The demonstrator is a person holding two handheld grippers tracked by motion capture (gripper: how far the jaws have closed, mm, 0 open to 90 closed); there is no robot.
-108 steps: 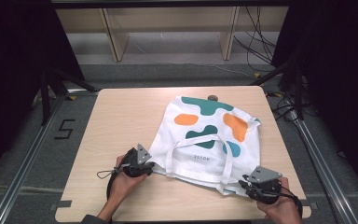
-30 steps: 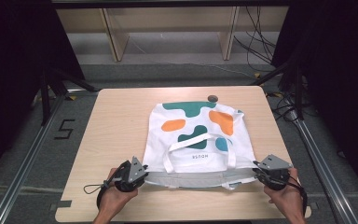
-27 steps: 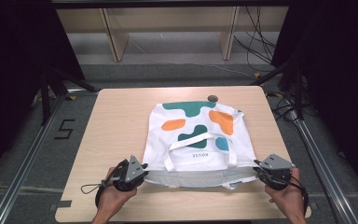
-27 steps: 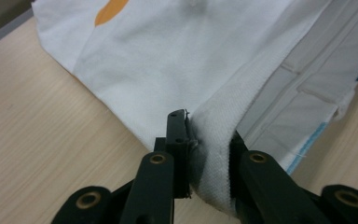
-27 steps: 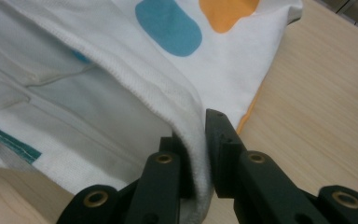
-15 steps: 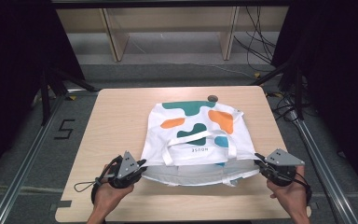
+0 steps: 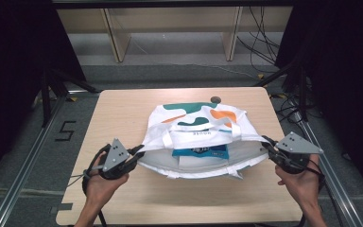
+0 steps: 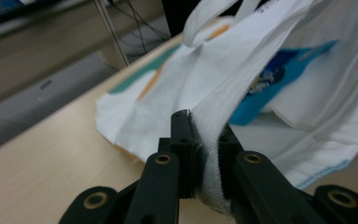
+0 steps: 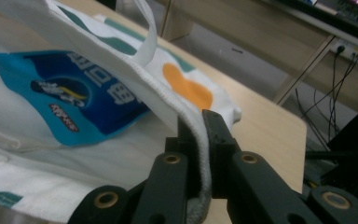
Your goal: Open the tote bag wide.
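Observation:
A white tote bag [image 7: 196, 120] with green and orange blotches lies on the wooden table [image 7: 123, 113], its mouth facing me. My left gripper [image 7: 136, 153] is shut on the upper rim of the tote bag [image 8: 205, 140] at its left corner. My right gripper [image 7: 266, 144] is shut on the same rim of the tote bag [image 9: 193, 126] at the right corner. The rim is lifted and pulled wide, so the mouth gapes. Inside lies a flat white packet with a blue label [image 7: 201, 152], also seen as the blue label [image 8: 270, 79] and the blue label [image 9: 74, 100].
A small dark round object [image 7: 214, 99] sits on the table just behind the bag. Metal rails [image 7: 28, 161] run along both sides of the table. Wooden shelf legs [image 7: 116, 40] and cables [image 7: 260, 33] stand on the floor beyond.
Both grippers have moved apart and lifted the bag's upper rim. The mouth has opened wide and the blue-labelled packet inside has come into sight. The bag slid slightly toward me.

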